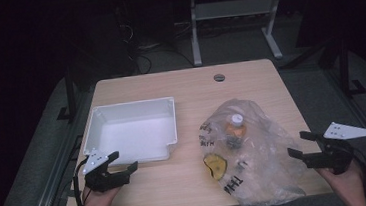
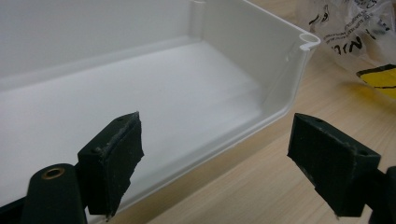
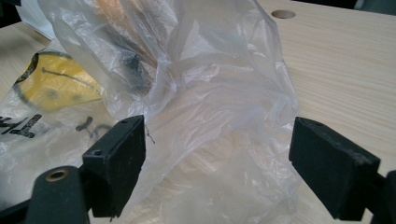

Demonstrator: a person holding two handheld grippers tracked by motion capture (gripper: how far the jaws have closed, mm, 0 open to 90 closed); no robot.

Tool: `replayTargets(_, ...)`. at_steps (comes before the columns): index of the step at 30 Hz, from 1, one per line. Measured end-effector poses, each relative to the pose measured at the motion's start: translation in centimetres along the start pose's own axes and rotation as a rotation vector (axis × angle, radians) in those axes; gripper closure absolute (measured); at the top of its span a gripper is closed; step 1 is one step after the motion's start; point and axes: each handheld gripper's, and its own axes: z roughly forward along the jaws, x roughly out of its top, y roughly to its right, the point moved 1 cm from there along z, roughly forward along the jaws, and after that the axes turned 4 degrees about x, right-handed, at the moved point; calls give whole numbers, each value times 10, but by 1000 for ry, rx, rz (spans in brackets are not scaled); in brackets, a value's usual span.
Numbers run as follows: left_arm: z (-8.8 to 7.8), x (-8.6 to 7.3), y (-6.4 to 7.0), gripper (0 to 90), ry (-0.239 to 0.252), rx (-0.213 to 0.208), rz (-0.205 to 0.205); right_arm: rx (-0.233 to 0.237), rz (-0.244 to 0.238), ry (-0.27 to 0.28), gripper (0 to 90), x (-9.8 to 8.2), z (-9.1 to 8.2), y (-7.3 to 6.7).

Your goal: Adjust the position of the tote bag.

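In the high view, the clear plastic bag (image 1: 248,152) with black letters "THA" lies at lower right of the table (image 1: 179,83), a bottle (image 1: 234,128) inside it. The right gripper (image 1: 301,149) stands open just beside its right edge. The left gripper (image 1: 124,161), open, is at the white tray (image 1: 133,130).

In the left gripper view, the tray (image 2: 280,60) wall runs between the open jaws.

In the right gripper view, the bag (image 3: 210,116) lies between the open jaws, ungripped; the letters read partly "TH".

Pretty dim room, honestly. Light wooden table (image 1: 169,84) mid-frame with a cable hole (image 1: 219,77) near its far edge. Grey carpet floor (image 1: 236,48), white desk legs (image 1: 195,31) upper middle, tangled cables (image 1: 136,52) upper left.
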Motion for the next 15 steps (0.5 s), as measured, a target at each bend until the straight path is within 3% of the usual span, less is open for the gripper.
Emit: replayTargets(15, -1, 1, 4, 173, -9, -33, 22, 23, -16, -1, 178, 3, 3, 1)
